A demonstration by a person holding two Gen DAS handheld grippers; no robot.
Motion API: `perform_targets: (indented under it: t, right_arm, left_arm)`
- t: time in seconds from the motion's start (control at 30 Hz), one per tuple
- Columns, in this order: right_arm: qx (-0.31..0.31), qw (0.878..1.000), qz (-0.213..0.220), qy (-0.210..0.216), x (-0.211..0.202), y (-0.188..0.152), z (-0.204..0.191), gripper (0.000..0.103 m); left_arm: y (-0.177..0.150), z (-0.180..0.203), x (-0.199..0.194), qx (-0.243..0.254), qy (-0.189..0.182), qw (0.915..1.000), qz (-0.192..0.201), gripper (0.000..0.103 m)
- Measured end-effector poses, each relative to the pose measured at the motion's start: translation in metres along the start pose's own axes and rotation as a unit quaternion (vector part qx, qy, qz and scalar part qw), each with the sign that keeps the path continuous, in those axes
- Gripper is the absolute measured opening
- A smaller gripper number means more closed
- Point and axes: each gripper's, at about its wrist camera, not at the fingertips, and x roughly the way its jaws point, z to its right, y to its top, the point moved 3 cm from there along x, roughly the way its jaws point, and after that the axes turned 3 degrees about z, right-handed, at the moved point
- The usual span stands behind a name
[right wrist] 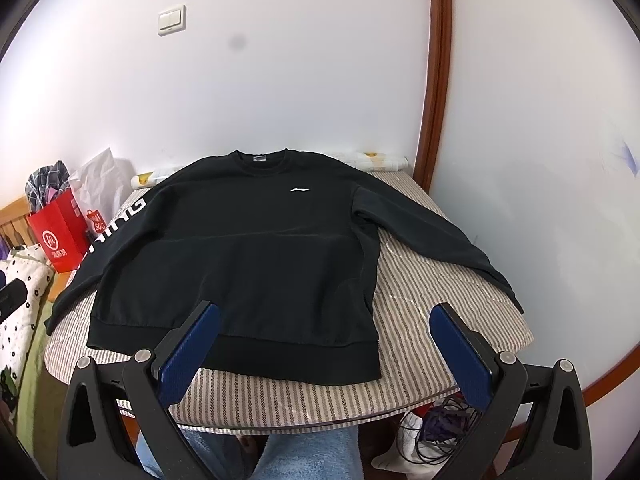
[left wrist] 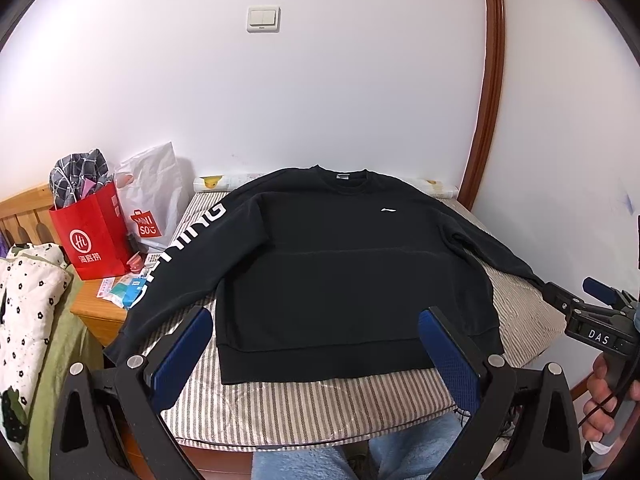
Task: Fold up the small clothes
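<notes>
Containers: red paper bag (left wrist: 94, 236) stands on a wooden nightstand (left wrist: 98, 312) at the left edge of the scene, stuffed with a grey plaid cloth (left wrist: 78, 176) that sticks out of the top. Just beside it, toward the wall, a white plastic shopping bag (left wrist: 154, 200) with a red logo; contents cannot be made out. Small packets and cards (left wrist: 122, 290) lie loose on the nightstand in front of the red bag.

Task item: black sweatshirt (left wrist: 344, 264) lies flat, front up, on a striped padded tabletop (left wrist: 304, 408). Collar points toward the wall, hem band toward the camera. White chest logo visible. The sleeve with white lettering (left wrist: 180, 248) runs out over the tabletop's left edge toward the nightstand; the other sleeve stretches toward the right edge.

Left tongs (left wrist: 316, 356): released, blue pads wide apart, holding nothing. They hover near the hem; through the gap the hem's middle is seen. Contact not evident.

Right tongs (right wrist: 324, 356): released, wide apart, empty. In the right wrist view the hem's right corner (right wrist: 360, 364) sits between the pads. In the left wrist view this tool appears at the far right, gripped by a hand (left wrist: 604, 396), close to the plain sleeve's cuff.
</notes>
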Motion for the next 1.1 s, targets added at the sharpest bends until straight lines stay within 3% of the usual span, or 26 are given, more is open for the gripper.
perform_targets:
  t: [1.1]
  right_arm:
    - [0.011, 1.000, 0.001, 0.011, -0.0024, -0.0008, 0.0022, 0.103]
  left_arm:
    - [-0.0067, 0.0043, -0.0023, 0.005, -0.004, 1.0000, 0.002, 0.103]
